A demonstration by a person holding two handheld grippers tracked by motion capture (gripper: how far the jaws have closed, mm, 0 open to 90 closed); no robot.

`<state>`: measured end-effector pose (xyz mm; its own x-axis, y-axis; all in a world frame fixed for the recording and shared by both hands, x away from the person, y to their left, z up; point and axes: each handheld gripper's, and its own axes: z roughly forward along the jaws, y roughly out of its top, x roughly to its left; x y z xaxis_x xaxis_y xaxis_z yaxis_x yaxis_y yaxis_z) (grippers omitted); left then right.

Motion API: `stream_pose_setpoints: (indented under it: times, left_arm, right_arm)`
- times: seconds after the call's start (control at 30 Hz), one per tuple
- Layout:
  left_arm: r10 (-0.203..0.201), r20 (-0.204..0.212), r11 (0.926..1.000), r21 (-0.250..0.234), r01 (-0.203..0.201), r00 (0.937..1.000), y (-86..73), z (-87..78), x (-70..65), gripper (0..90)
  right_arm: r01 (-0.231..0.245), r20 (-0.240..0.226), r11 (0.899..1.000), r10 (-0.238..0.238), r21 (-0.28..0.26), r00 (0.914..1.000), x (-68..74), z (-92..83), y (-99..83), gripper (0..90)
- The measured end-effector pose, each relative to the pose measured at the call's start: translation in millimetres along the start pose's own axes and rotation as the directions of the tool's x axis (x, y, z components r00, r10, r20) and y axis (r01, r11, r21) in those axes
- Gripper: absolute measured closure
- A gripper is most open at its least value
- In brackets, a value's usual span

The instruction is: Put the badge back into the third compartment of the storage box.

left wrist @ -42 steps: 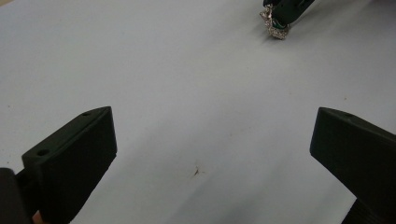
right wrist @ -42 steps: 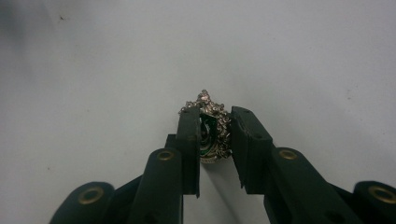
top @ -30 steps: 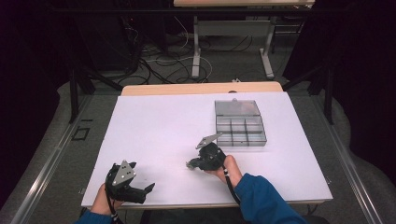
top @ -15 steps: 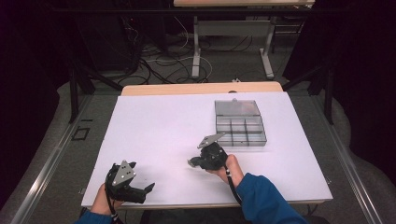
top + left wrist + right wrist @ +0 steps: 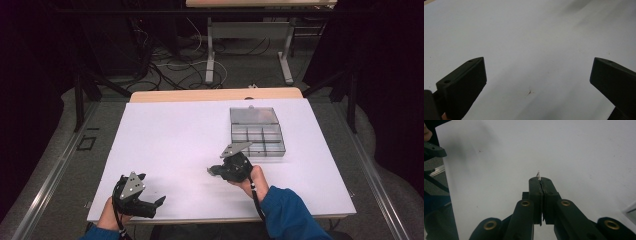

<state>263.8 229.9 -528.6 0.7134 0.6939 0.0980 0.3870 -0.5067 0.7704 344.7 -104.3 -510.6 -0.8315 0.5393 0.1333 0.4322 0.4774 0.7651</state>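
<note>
**A:** What are we holding in the right gripper (image 5: 540, 179)?

**B:** Its jaws are pressed together, and in the right gripper view a tiny metal piece (image 5: 538, 174), perhaps a small screw, sticks out from between the tips. We cannot make out exactly what it is; it is too small.

**A:** And where do we see that gripper from above?

**B:** In the high view the right gripper (image 5: 212, 171) sits over the white table (image 5: 170, 140), near the front edge and just in front of the clear compartment box (image 5: 256, 131), its tips pointing away from the box. The box lies on the right half of the table with its lid open and laid back.

**A:** The left gripper (image 5: 537, 75)?

**B:** Its jaws stand wide apart with nothing between them; in the left gripper view we see bare white tabletop and a faint small mark (image 5: 530, 92) on it. From above, our left gripper (image 5: 159, 202) rests low at the front left corner of the table, well apart from the right one and from the box.

**A:** Anything else?

**B:** Cables (image 5: 175, 65) lie on the floor beyond the table.
</note>
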Motion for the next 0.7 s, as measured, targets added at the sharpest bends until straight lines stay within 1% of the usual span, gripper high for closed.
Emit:
stream_pose_setpoints:
  times: [0.03,0.1,0.13,0.17,0.2,0.27,0.33,0.4,0.43,0.47,0.5,0.63,0.67,0.7]
  left_arm:
    - [0.005,-0.003,1.0000,0.000,-0.005,1.0000,0.1,-0.1,0.4,0.9]
    - [0.001,-0.001,1.0000,0.000,-0.001,1.0000,0.0,0.0,0.1,0.8]
    - [0.005,-0.003,1.0000,0.000,-0.005,1.0000,0.1,-0.2,0.4,0.8]
    - [0.004,-0.003,1.0000,-0.001,-0.004,1.0000,0.1,-0.1,0.3,0.8]
    - [0.003,-0.004,1.0000,-0.004,-0.003,1.0000,0.0,0.1,0.2,0.8]
    - [0.004,-0.003,1.0000,0.001,-0.004,1.0000,0.2,-0.1,0.3,0.8]
    - [-0.001,-0.001,1.0000,0.000,0.001,1.0000,0.1,0.1,-0.1,0.8]
    - [0.003,-0.005,1.0000,0.000,-0.003,1.0000,0.2,-0.1,0.3,0.8]
    - [0.005,-0.006,1.0000,0.000,-0.005,1.0000,0.3,-0.1,0.3,0.9]
    - [0.004,-0.005,1.0000,0.000,-0.004,1.0000,0.3,-0.1,0.1,0.8]
    - [0.003,-0.005,1.0000,-0.001,-0.003,1.0000,0.3,-0.1,0.0,0.8]
    - [0.003,-0.005,1.0000,0.000,-0.003,1.0000,0.3,-0.1,0.1,0.9]
    - [0.003,-0.005,1.0000,0.001,-0.003,1.0000,0.3,-0.1,0.1,0.9]
    - [0.003,-0.005,1.0000,0.000,-0.003,1.0000,0.3,-0.1,0.1,0.9]
  right_arm:
    - [0.007,0.007,1.000,-0.007,-0.006,1.0000,0.1,-4.9,-0.4,88.2]
    - [0.005,0.009,1.000,-0.005,-0.008,0.9999,0.3,-7.7,-0.6,88.2]
    - [0.007,0.011,1.000,-0.007,-0.009,0.9999,0.3,-10.6,-0.8,88.1]
    - [0.014,0.017,1.000,-0.013,-0.021,0.9998,-0.2,-12.7,-1.3,88.2]
    - [0.004,0.017,1.000,-0.004,-0.006,0.9998,0.2,-16.8,-1.4,88.2]
    - [0.003,0.026,1.000,-0.002,-0.026,0.9997,-0.6,-20.9,-3.1,88.1]
    - [-0.003,0.036,1.000,0.004,-0.021,0.9993,-2.5,-27.9,-6.0,88.1]
    - [-0.005,0.038,1.000,0.006,-0.017,0.9993,-3.5,-30.0,-7.2,88.1]
    - [-0.008,0.044,0.999,0.010,-0.037,0.9990,-4.1,-30.3,-9.1,88.1]
    - [-0.011,0.054,1.000,0.012,-0.029,0.9985,-6.1,-34.7,-11.6,88.1]
    - [-0.011,0.054,1.000,0.012,-0.029,0.9985,-6.1,-34.7,-11.6,88.1]
    - [-0.024,0.074,0.999,0.028,-0.043,0.9969,-11.1,-42.8,-17.8,88.1]
    - [-0.024,0.074,0.999,0.028,-0.043,0.9969,-11.1,-42.8,-17.8,88.1]
    - [-0.034,0.080,0.999,0.038,-0.040,0.9961,-12.5,-46.3,-19.8,88.1]
